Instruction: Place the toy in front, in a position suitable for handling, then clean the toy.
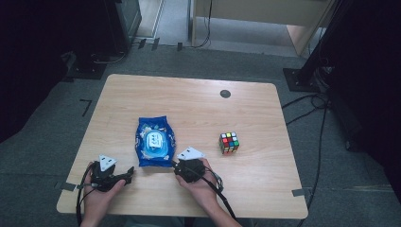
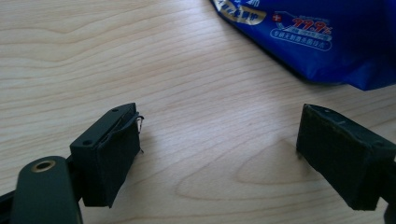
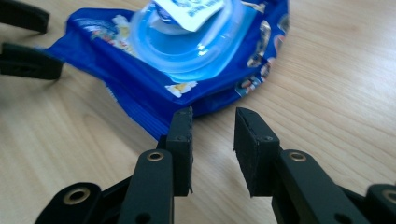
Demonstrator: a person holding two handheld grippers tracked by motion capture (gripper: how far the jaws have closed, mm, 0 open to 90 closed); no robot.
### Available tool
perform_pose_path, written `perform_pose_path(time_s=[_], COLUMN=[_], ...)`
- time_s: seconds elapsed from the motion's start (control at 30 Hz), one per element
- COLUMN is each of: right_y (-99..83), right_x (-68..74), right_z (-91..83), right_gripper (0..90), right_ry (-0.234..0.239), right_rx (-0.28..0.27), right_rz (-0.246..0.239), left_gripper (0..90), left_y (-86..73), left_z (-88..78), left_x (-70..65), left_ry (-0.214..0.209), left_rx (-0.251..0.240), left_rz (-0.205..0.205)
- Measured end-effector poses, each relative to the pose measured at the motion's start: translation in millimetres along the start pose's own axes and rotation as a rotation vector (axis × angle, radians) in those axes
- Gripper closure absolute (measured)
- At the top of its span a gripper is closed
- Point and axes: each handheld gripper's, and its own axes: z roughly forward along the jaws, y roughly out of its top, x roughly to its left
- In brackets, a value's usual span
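**Wipes pack on table, two hand-held grippers at its near end**

Wipes pack (image 1: 155, 141): blue soft pouch with a pale blue plastic lid (image 3: 187, 42) on top and a white label flap at the lid. It lies flat on the table (image 1: 265, 189), directly ahead of both grippers. In the right gripper view its crimped near corner sits just in front of the jaw tips, slightly toward the left jaw; whether it touches that jaw cannot be told. In the left gripper view the pack's corner lies ahead and to the right, apart from the jaws.

Right gripper (image 3: 213, 135): held in the person's right hand (image 1: 201, 187) at the pack's near right corner. Jaws parted by a narrow gap, nothing between them, bare wood showing through.

Left gripper (image 2: 219, 154): held in the left hand (image 1: 97, 198) near the pack's near left corner, low over the table. Jaws spread wide, nothing between them. Its tips appear at the left edge of the right gripper view.

Cube (image 1: 229, 142): multicoloured puzzle cube, standing on the table to the right of the right gripper and beyond it, well apart from the pack.

Grommet (image 1: 225, 93): dark round insert in the tabletop, far beyond both grippers.
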Motion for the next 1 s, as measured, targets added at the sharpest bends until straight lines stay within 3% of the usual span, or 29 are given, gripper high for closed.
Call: perform_pose_path(time_s=[0.13, 0.3, 0.53, 0.77, 1.0], right_y=[10.2, 24.6, 41.2, 45.9, 44.3], right_x=[-7.0, -11.4, -1.5, 5.3, 8.1], right_z=[-9.6, -8.0, 7.0, 19.7, 24.4], right_gripper=[62.0, 59.1, 55.3, 57.7, 64.9], right_ry=[-0.058, -0.042, -0.013, 0.011, 0.044], right_rx=[-0.074, -0.094, -0.077, -0.080, -0.045], right_rz=[0.061, 0.088, 0.050, 0.077, 0.089], left_gripper=[13.5, 13.2, 13.0, 13.2, 13.9], left_y=[-0.4, -0.2, -0.6, -0.9, 0.6], left_z=[0.5, 1.1, 0.6, 0.2, -6.5], left_x=[-1.0, -2.4, -2.9, -3.0, 0.8], left_ry=[0.006, -0.001, -0.002, -0.005, 0.011], left_rx=[-0.002, -0.005, -0.003, -0.006, -0.058], left_rz=[0.003, 0.009, 0.011, 0.012, -0.040])
